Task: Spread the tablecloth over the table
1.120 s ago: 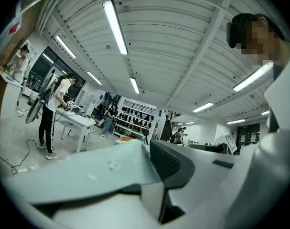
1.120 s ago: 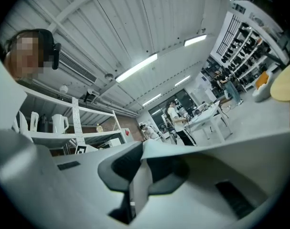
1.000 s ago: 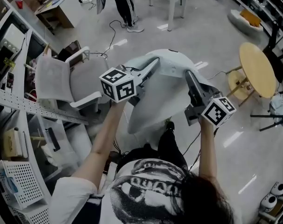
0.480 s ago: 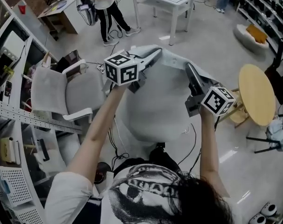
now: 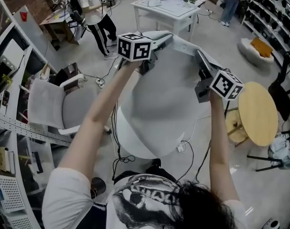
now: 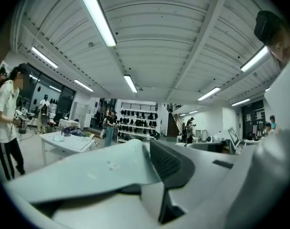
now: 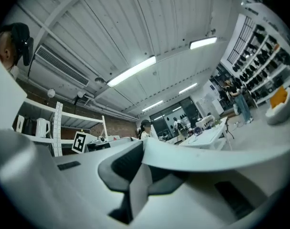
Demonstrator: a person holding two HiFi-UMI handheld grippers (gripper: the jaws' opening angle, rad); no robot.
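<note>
A pale grey tablecloth (image 5: 154, 109) hangs in the air in front of me, held by its upper edge. In the head view my left gripper (image 5: 165, 38) is shut on the cloth's upper left corner, and my right gripper (image 5: 199, 56) is shut on the upper right corner. Both arms are stretched forward and raised. The left gripper view has the tablecloth (image 6: 87, 175) pinched flat between the left gripper's (image 6: 149, 178) jaws. The right gripper view has the tablecloth (image 7: 211, 156) clamped the same way in the right gripper (image 7: 142, 173). The cloth's lower part sags toward the floor.
A white table (image 5: 169, 6) stands ahead beyond the cloth. A round wooden table (image 5: 257, 113) is at the right, a grey armchair (image 5: 56, 99) at the left. A person (image 5: 90, 11) stands at the far left. Cables (image 5: 121, 159) lie on the floor below.
Both grippers have carried the cloth up and forward, away from my body. The cloth now hangs longer and wider, and the white table has come closer.
</note>
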